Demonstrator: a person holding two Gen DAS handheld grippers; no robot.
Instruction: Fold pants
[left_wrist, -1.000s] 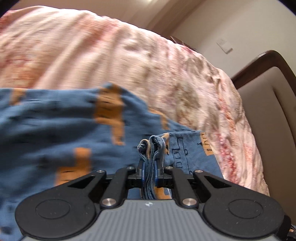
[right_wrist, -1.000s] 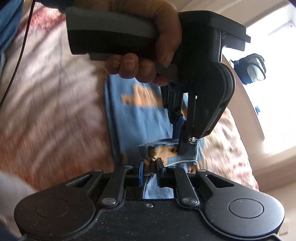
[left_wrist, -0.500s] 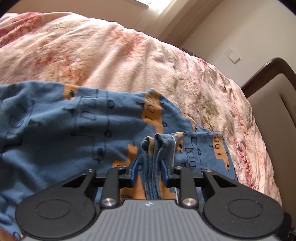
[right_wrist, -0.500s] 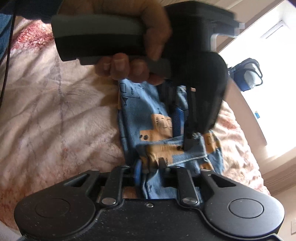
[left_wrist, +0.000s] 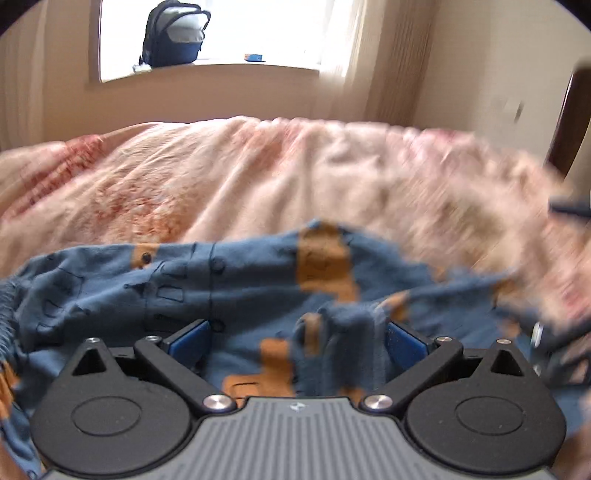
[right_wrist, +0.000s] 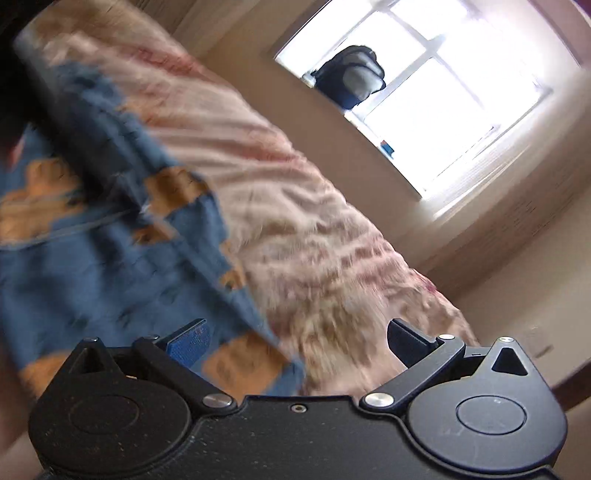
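Note:
The blue pants with orange patches (left_wrist: 229, 280) lie folded on the pink floral bedspread (left_wrist: 258, 177). My left gripper (left_wrist: 297, 338) is open just above them; a bunched hem (left_wrist: 343, 332) stands loose between its jaws, nearer the right one. In the right wrist view the pants (right_wrist: 110, 258) lie at the left on the bedspread (right_wrist: 314, 258). My right gripper (right_wrist: 297, 338) is open over their edge and holds nothing. Both views are motion-blurred.
A window with a dark backpack (left_wrist: 173, 33) on its sill is behind the bed; it also shows in the right wrist view (right_wrist: 351, 74). A dark wooden headboard (left_wrist: 569, 118) stands at the right. A blurred dark shape, perhaps the other gripper (left_wrist: 561, 354), is at the right edge.
Both grippers were shut on the pants' hem and have opened wide, letting it go. Both have tilted up, so the window now shows.

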